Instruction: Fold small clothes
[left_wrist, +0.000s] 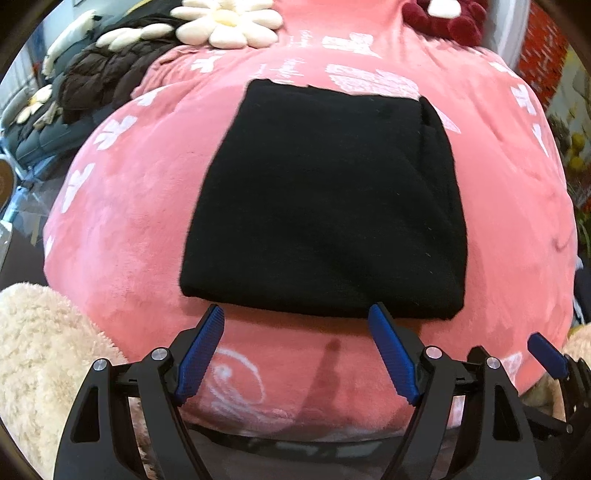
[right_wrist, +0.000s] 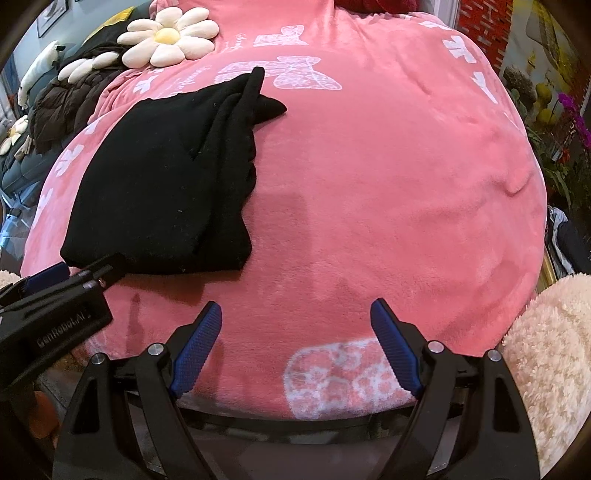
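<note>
On the pink blanket (left_wrist: 122, 229) my folded black garment (left_wrist: 325, 206) lies square; both my left claw (left_wrist: 295, 314) and right claw (right_wrist: 295, 310) gape wide, empty. "GenRobot.AI" marks one.

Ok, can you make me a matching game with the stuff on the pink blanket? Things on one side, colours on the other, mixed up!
Things:
1. folded garment
2. blanket
3. flower cushion
4. gripper pads

Colours:
A. blue
B. cream with a yellow middle
C. black
D. pink with white butterflies

Pairs: 1-C, 2-D, 3-B, 4-A
</note>
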